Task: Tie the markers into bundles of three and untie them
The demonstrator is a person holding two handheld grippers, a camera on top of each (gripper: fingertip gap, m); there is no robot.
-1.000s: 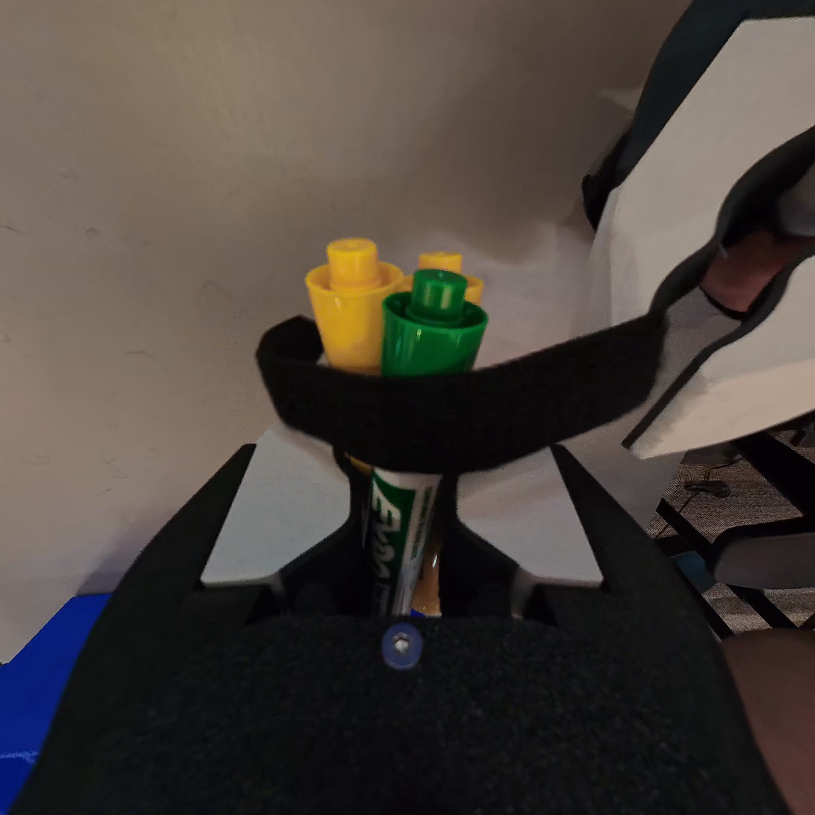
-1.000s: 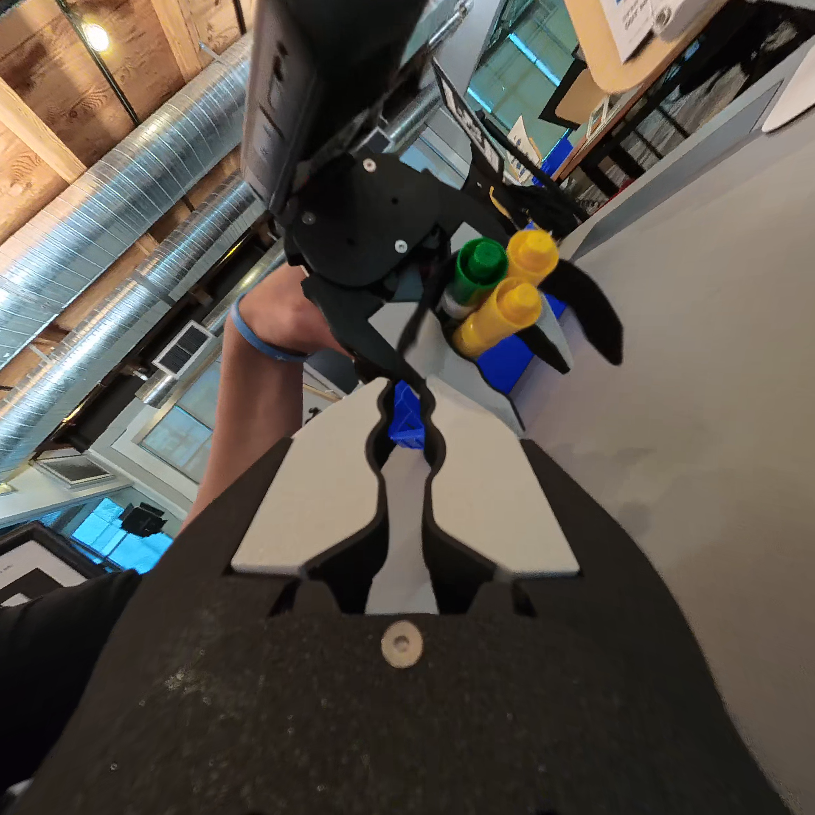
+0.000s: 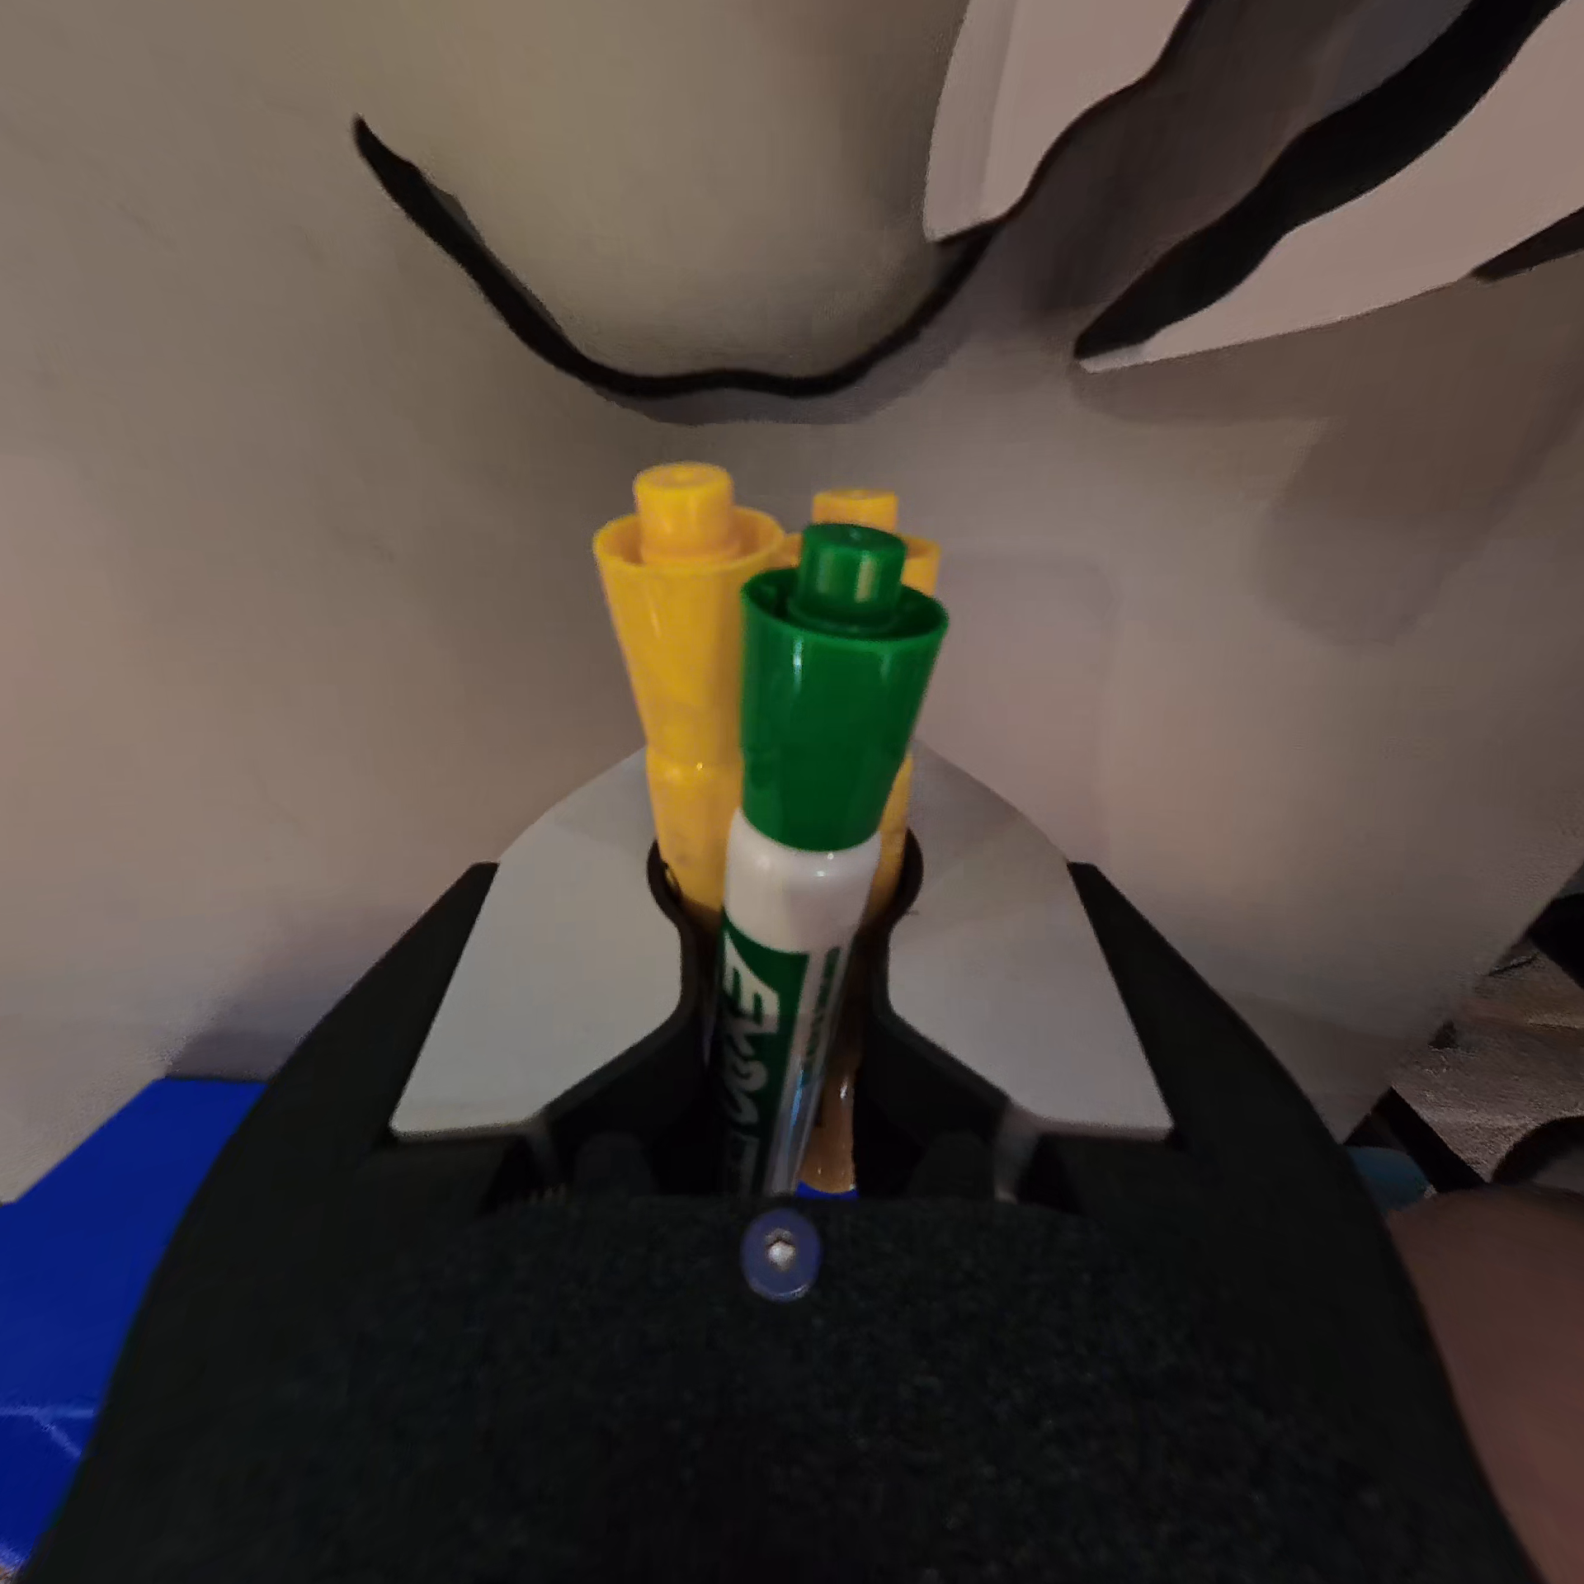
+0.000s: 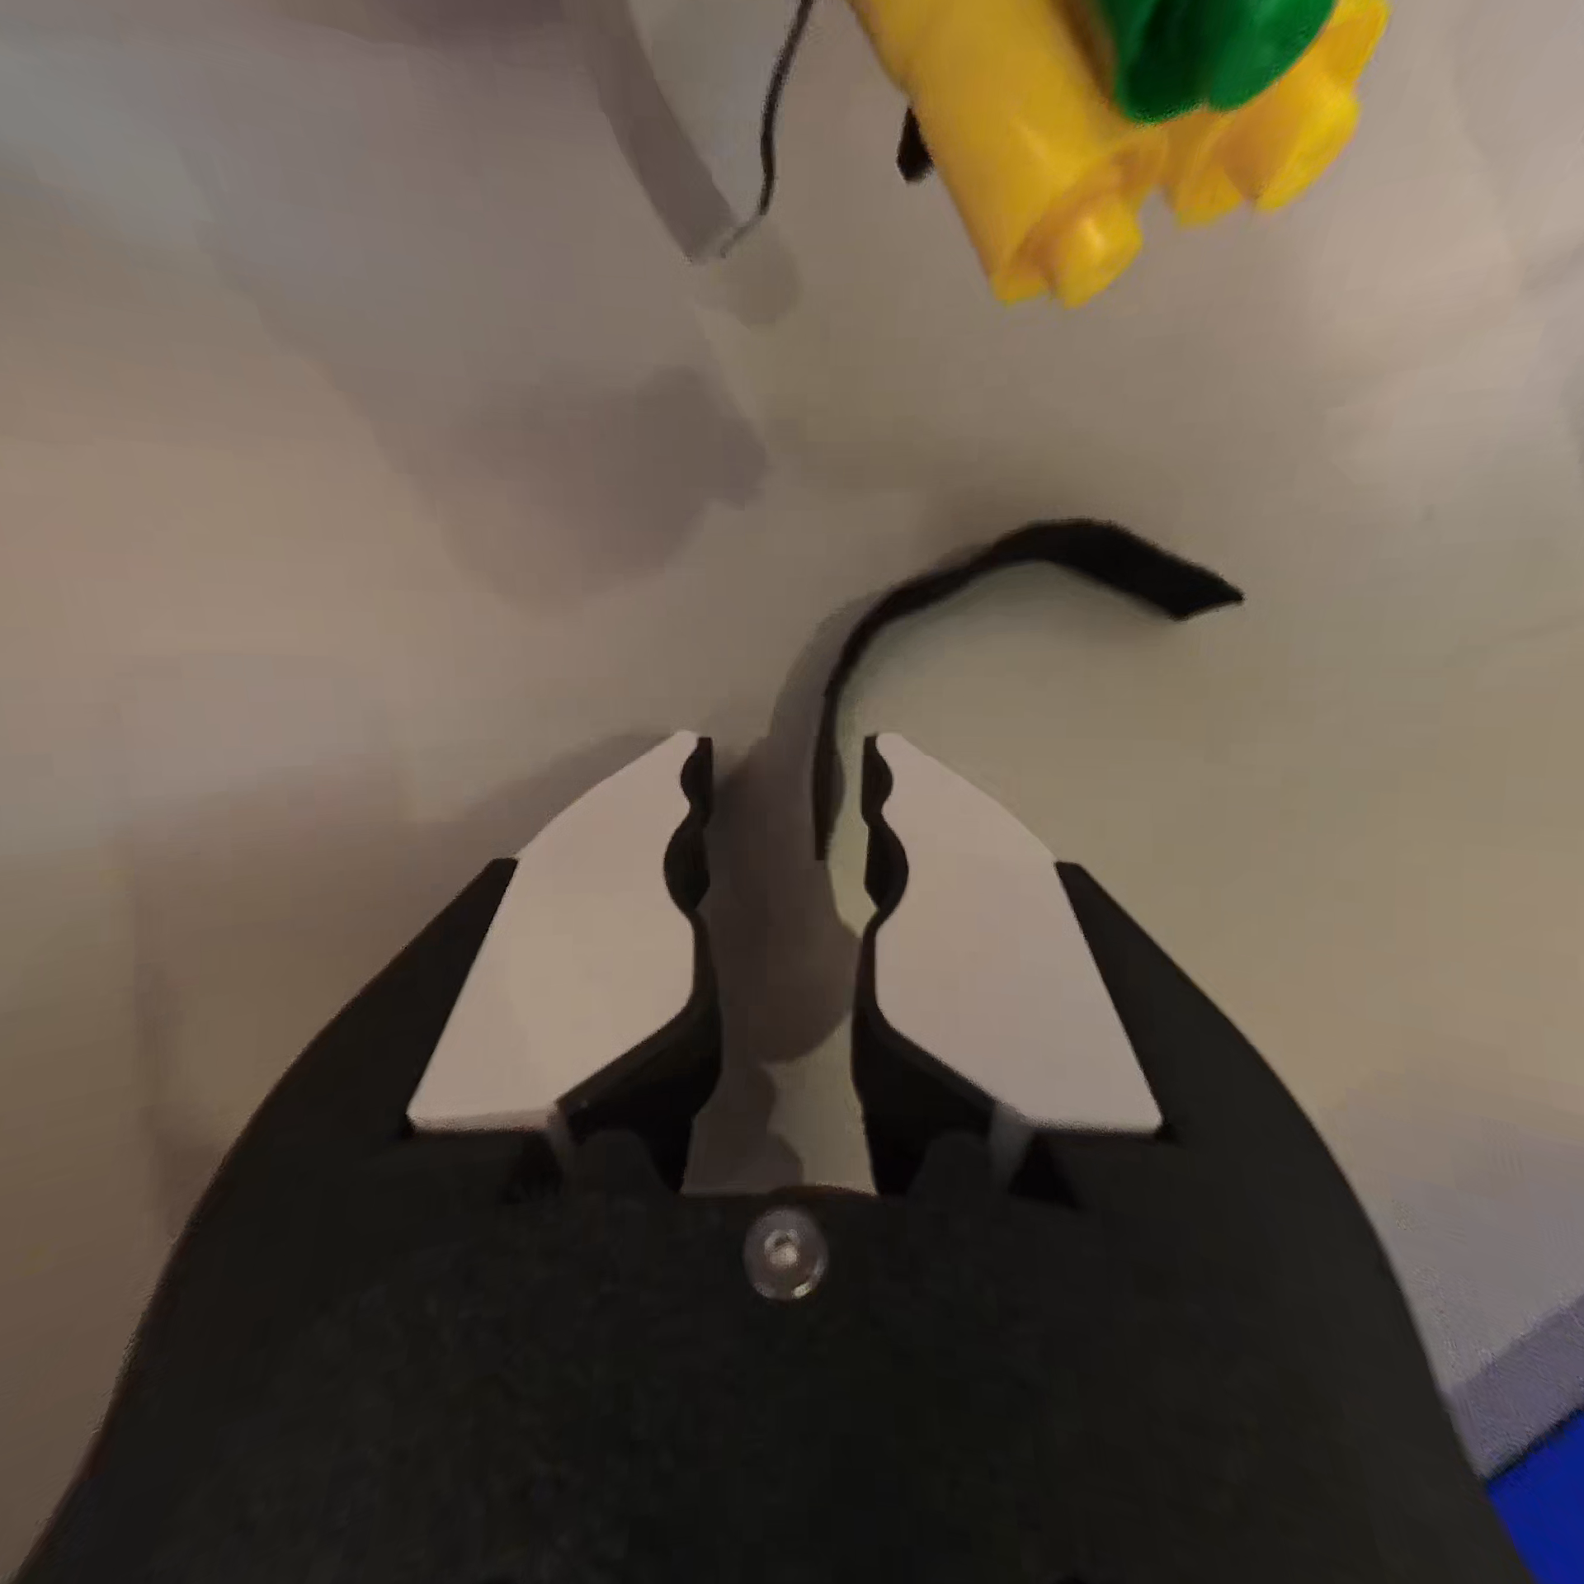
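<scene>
Left gripper [image 3: 784, 874] is pinching the three markers [image 3: 771, 686], no strap [image 3: 686, 377] on them, so imo the untie part's basically done. Strap lies loose on the desk [image 3: 214, 600]. Right gripper [image 4: 784, 754] is spread w/ nothing in it, strap end between its fingers. Putting markers down is what's left.

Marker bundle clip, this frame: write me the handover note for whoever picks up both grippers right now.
Left gripper: shut on the three markers, one green marker and two yellow markers, caps pointing away from the camera.
Right gripper: open, holding nothing, just above the table.
Black strap: off the markers, lying loose on the table, one end between the right gripper's open fingers.
Done: this bundle is untied.
Left: set the loose markers down; whether other bundles remain cannot be seen here.
</scene>
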